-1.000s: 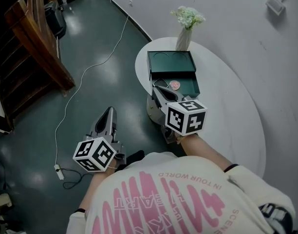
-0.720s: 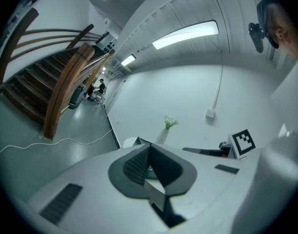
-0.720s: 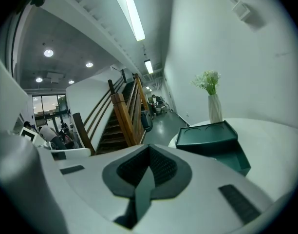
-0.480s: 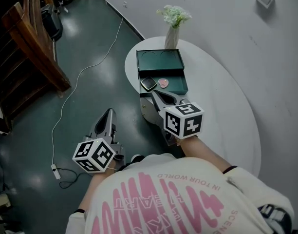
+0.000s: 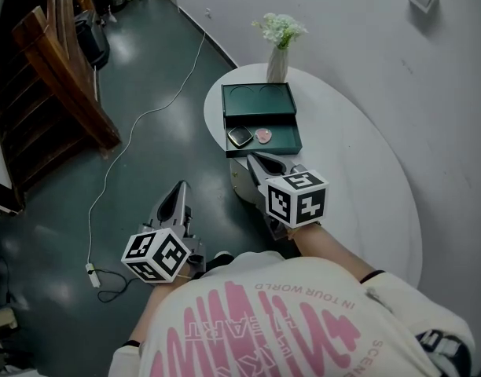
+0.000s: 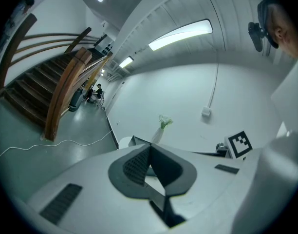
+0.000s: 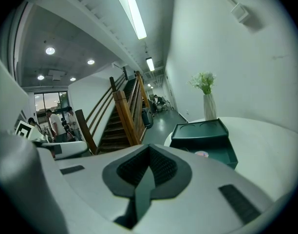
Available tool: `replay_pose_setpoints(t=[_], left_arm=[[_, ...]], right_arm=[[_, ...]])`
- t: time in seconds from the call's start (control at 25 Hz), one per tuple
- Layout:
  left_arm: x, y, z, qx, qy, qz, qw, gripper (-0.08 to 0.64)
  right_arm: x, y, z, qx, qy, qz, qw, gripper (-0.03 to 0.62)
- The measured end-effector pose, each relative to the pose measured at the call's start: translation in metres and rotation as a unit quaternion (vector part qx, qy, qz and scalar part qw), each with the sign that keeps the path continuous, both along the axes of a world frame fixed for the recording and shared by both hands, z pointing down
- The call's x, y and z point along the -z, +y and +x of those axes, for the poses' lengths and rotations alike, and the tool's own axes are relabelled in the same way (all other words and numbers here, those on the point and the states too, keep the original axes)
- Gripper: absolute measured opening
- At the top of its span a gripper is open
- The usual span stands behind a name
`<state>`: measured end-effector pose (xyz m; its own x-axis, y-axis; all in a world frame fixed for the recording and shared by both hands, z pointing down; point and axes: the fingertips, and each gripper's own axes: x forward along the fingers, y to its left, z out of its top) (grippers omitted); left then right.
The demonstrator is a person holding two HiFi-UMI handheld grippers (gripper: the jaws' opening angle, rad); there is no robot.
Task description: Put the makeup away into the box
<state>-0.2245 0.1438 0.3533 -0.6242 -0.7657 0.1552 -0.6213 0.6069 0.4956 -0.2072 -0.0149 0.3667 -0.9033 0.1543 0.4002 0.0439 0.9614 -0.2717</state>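
Table (image 5: 366, 171), white and oval, is spreading out ahead of and to the right of your right gripper (image 5: 255, 161). Green box (image 5: 284, 141) is sitting open on it, just beyond that gripper's tips and almost straight along the line you are pointing. Its long axis is running away from you, with the open tray nearer and the rear tier with two round recesses farther. You are holding the right gripper's jaws pressed together with nothing between them. Your left gripper (image 5: 180, 188) is hanging well off to the right gripper's left, over the floor, its jaws likewise meeting at the tips and carrying nothing. Inside the tray, a dark compact (image 5: 240, 137) and a small pink piece (image 5: 263, 135) are lying side by side, the compact toward the left-gripper side. Judging by this, the right hand is the nearer one for any next reach, and no makeup is showing outside the box.
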Motion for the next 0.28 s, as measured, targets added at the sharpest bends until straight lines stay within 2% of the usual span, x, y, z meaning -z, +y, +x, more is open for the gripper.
replay_pose_setpoints(t=[0.28], left_arm=[[-0.0042, 0.0013, 0.0072, 0.008, -0.003, 0.001, 1.0000, 0.002]], right_arm=[[-0.0056, -0.0016, 0.0089, 0.005, -0.001, 0.002, 1.000, -0.003]])
